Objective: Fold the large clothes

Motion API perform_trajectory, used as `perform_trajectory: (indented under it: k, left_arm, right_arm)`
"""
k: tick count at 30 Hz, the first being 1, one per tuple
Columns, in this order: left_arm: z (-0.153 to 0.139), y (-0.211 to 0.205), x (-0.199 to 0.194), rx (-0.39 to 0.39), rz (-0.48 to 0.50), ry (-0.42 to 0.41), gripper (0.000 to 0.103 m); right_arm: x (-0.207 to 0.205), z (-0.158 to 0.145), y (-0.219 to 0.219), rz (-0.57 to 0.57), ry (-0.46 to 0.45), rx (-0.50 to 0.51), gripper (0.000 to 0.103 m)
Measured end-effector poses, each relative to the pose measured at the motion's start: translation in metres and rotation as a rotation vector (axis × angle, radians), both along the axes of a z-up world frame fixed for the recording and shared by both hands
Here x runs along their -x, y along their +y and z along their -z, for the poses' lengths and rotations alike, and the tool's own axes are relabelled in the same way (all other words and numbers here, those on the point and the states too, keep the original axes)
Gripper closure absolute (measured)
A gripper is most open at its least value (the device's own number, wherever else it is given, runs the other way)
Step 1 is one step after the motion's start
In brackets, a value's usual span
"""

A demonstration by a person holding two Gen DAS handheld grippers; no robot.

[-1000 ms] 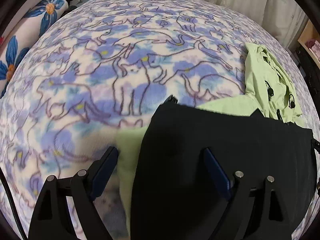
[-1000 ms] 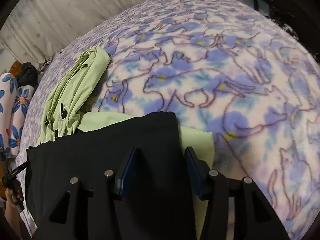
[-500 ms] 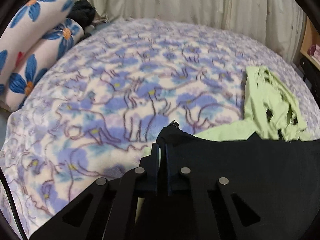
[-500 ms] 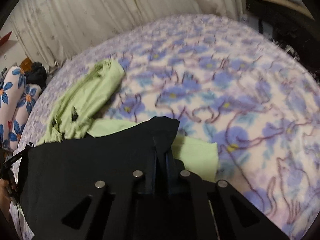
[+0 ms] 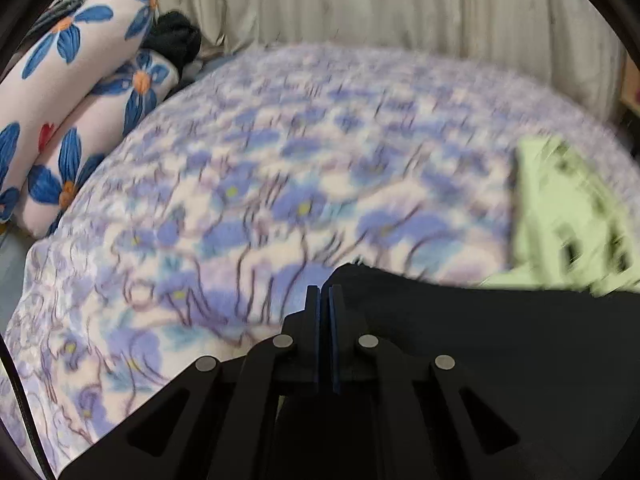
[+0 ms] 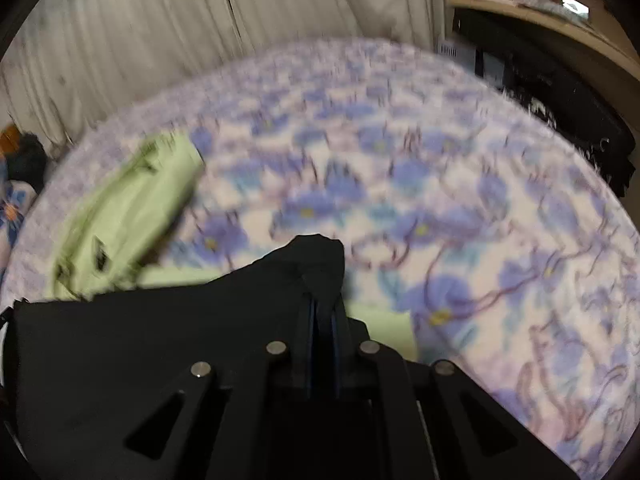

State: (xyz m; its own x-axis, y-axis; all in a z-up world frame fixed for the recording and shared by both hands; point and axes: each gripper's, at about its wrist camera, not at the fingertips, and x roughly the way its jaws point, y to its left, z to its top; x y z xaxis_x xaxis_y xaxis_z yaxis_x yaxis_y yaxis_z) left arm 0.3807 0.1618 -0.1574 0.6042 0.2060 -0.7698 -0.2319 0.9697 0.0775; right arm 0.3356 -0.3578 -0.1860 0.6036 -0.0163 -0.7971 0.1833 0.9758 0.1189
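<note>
two grippers: left gripper (image 5: 324,294) and right gripper (image 6: 323,304) each clamped on a corner of the black garment (image 5: 500,340)
garment place: lower frame, over green clothing (image 6: 132,216) on the floral blanket (image 5: 280,160)

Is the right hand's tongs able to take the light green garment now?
Probably not: the right tongs are already shut on a corner of the black garment, and the green garment lies further away, partly under it.

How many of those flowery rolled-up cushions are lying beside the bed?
2. The upper flowery cushion lies at the bed's far left edge near the curtain; the lower flowery cushion sits just below, touching it. More may be hidden beyond the picture's edge.
</note>
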Motion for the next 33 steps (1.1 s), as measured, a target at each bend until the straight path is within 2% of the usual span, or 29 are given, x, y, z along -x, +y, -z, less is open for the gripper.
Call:
perform_trajectory:
  k: [2,4,6,8,10,12,13,15,17,20,22,25,28,31,33]
  left_arm:
    - [0.018,0.01,0.001,-0.01,-0.056,0.028,0.101]
    - [0.027,0.026,0.003,0.041,-0.123,0.05,0.101]
    - [0.028,0.04,0.005,0.133,-0.132,0.054,0.101]
    - [0.022,0.04,0.009,0.13,-0.118,0.054,0.1]
    - [0.01,0.028,0.017,0.06,-0.083,0.05,0.094]
    - [-0.006,0.011,0.029,-0.008,-0.031,0.006,0.076]
    - [-0.017,-0.002,0.041,-0.047,0.017,-0.028,0.07]
    - [-0.033,-0.027,0.063,-0.079,0.077,-0.064,0.037]
    - [-0.047,-0.049,0.085,-0.067,0.126,-0.107,0.028]
    - [-0.062,-0.078,0.12,0.019,0.194,-0.123,0.028]
    - [-0.065,-0.094,0.137,0.109,0.219,-0.123,0.028]
    - [-0.049,-0.11,0.151,0.201,0.228,-0.104,0.028]
    - [-0.017,-0.118,0.148,0.19,0.196,-0.028,0.028]
    - [0.014,-0.106,0.145,0.189,0.139,0.052,0.028]
    - [0.019,-0.095,0.149,0.185,0.121,0.026,0.027]
  right_arm:
    - [-0.001,0.004,-0.003,0.02,0.003,-0.013,0.089]
    - [-0.002,0.002,-0.007,0.032,0.018,-0.032,0.084]
    - [-0.003,-0.002,-0.01,0.042,0.053,-0.027,0.079]
    - [0.001,-0.01,-0.008,0.049,0.053,-0.004,0.079]
    - [0.013,-0.024,-0.004,0.052,0.02,0.007,0.078]
    - [0.027,-0.039,0.005,0.032,-0.03,-0.014,0.078]
    - [0.038,-0.047,0.014,0.013,-0.054,-0.028,0.078]
    - [0.05,-0.053,0.03,-0.029,-0.07,-0.057,0.072]
    - [0.065,-0.057,0.06,-0.101,-0.08,-0.089,0.065]
    - [0.087,-0.056,0.102,-0.211,-0.073,-0.159,0.061]
    - [0.1,-0.052,0.132,-0.28,-0.062,-0.226,0.061]
    - [0.112,-0.037,0.168,-0.351,-0.031,-0.272,0.061]
    - [0.115,-0.013,0.193,-0.369,0.026,-0.219,0.061]
    - [0.115,0.0,0.188,-0.365,0.025,-0.178,0.061]
    - [0.116,0.0,0.173,-0.341,0.011,-0.138,0.062]
